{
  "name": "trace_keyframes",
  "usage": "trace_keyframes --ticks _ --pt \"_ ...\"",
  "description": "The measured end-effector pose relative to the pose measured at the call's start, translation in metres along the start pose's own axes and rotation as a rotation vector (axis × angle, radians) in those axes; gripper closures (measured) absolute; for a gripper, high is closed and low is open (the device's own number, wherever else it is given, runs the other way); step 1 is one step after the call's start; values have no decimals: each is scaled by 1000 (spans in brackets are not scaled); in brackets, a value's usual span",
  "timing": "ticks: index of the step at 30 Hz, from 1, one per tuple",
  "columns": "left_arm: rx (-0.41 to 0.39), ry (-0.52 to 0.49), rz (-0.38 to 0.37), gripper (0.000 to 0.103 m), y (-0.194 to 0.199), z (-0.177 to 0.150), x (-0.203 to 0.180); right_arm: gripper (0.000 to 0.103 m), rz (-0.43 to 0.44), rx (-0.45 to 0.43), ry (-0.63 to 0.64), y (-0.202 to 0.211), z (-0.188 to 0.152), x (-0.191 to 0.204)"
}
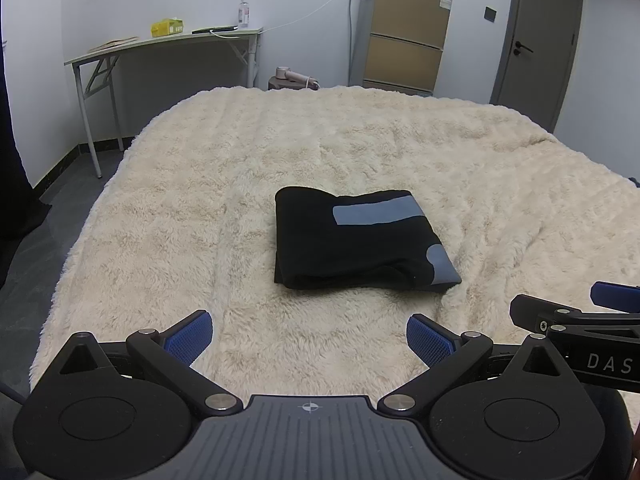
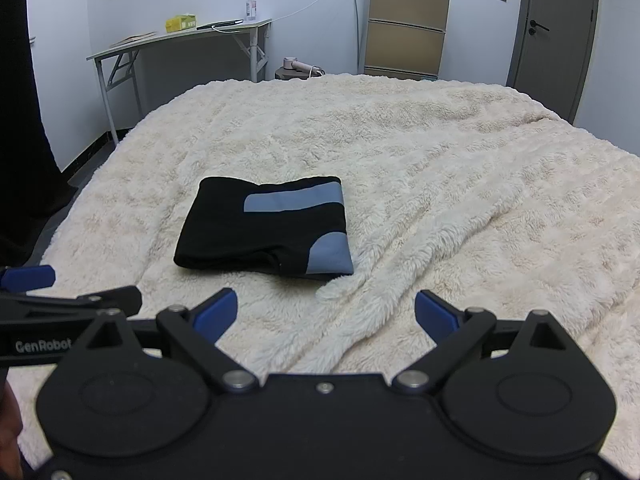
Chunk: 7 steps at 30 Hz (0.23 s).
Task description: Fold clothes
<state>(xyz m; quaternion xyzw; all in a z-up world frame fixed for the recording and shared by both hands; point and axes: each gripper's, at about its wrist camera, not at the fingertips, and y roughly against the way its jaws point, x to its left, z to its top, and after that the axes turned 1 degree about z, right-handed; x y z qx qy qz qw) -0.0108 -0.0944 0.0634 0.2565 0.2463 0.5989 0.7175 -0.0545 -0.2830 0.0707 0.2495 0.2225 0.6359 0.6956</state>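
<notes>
Although the black garment (image 1: pixel 356 240) with its grey-blue patches already lies as a compact rectangle near the middle of the bed's fluffy cream blanket (image 1: pixel 200 208), its near edge shows stacked layers that look slightly uneven, so the step in hand seems to be either a final tidy or leaving the finished fold alone. To do that well, I would judge it best to approach low from the near side, pinch only the loose top layers at a corner, and smooth them flat without dragging the whole bundle across the pile (the blanket ridges up easily, as the rumpled fold just right of the garment suggests). Both tools hang short of the cloth and apart from it: the left tongs (image 1: pixel 310 338) stand wide apart with blue pads splayed, holding nothing and touching nothing, and the right tongs (image 2: pixel 326 312) are likewise spread wide and empty above the blanket. Each shows at the edge of the other's view, so they sit close side by side. Beyond the bed stand a folding tabletop (image 1: pixel 168 42) carrying a yellow box (image 1: pixel 166 27) and a clear bottle (image 1: pixel 243 11), a tan refrigerator (image 1: pixel 404 28), and a grey door (image 1: pixel 540 32).
</notes>
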Motion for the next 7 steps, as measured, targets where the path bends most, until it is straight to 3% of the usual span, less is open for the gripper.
trace_keyframes --ticks 7 --pt "-9 -2 14 1 1 -1 -3 8 3 0 -1 1 1 -1"
